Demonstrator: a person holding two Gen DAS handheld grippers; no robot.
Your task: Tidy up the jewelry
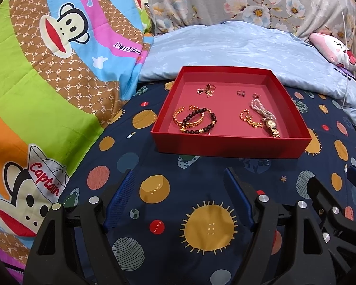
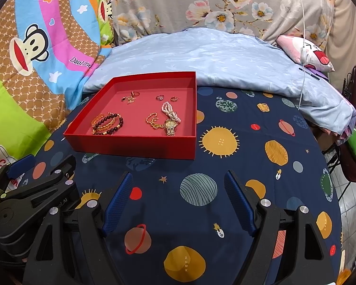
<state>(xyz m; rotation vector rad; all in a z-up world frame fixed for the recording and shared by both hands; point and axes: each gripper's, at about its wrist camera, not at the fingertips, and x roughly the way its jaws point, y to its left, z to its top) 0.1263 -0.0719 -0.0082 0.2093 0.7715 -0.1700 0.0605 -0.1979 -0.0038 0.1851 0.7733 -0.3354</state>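
Observation:
A red tray sits on the navy planet bedsheet, also in the right wrist view. It holds a dark bead bracelet lying over gold bangles, a gold chain, a pearl bracelet, a gold watch, rings and a small gold piece. My left gripper is open and empty, short of the tray's front wall. My right gripper is open and empty, in front of the tray's right corner.
A light blue pillow lies behind the tray. A colourful monkey-print quilt is piled at left. A pink plush toy and a white cable are at back right. The bed's edge drops off at right.

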